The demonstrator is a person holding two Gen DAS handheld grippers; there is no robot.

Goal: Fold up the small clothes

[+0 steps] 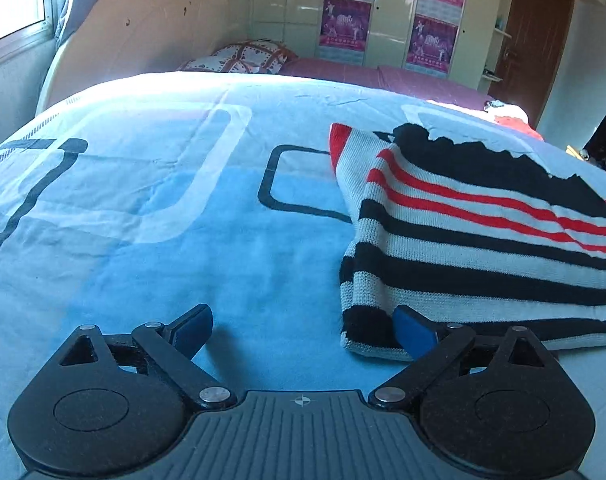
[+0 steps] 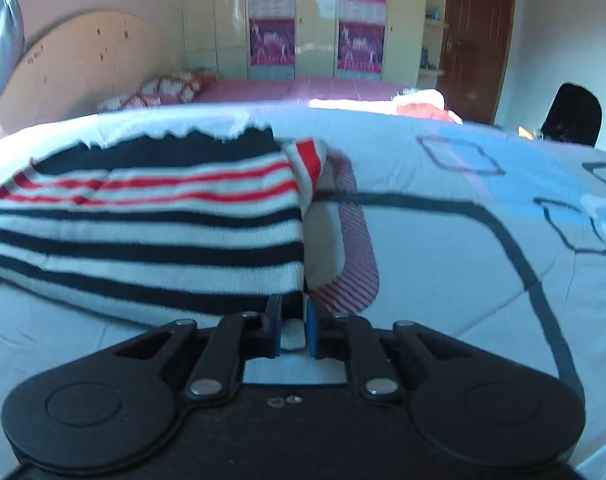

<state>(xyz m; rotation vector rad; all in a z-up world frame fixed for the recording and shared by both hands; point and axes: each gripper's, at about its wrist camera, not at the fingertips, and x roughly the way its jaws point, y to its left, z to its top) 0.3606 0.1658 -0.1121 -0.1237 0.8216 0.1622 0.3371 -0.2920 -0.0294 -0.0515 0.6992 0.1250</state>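
Lying on the blue bedspread (image 1: 151, 240) is one striped knit garment (image 1: 483, 240), black, white and red, folded flat. Two hand-held grippers work at its near edge. The left hand-held gripper (image 1: 305, 330) is released, its blue pads spread wide, the right-side pad (image 1: 413, 330) touching the garment's near left corner while the other rests over bare bedspread. The right hand-held gripper (image 2: 294, 326) is clenched on the garment's (image 2: 143, 232) near right corner, a strip of white knit showing between its pads.

The bed fills most of the room; behind it stand a curved headboard (image 1: 143, 32), one patterned pillow (image 1: 247, 58), a pink bedcover (image 2: 303, 88), a wardrobe bearing four purple posters (image 2: 361, 46), and one brown door (image 2: 475, 40).

Only the left view shows the window (image 1: 11, 0); only the right view shows the garment gripped.
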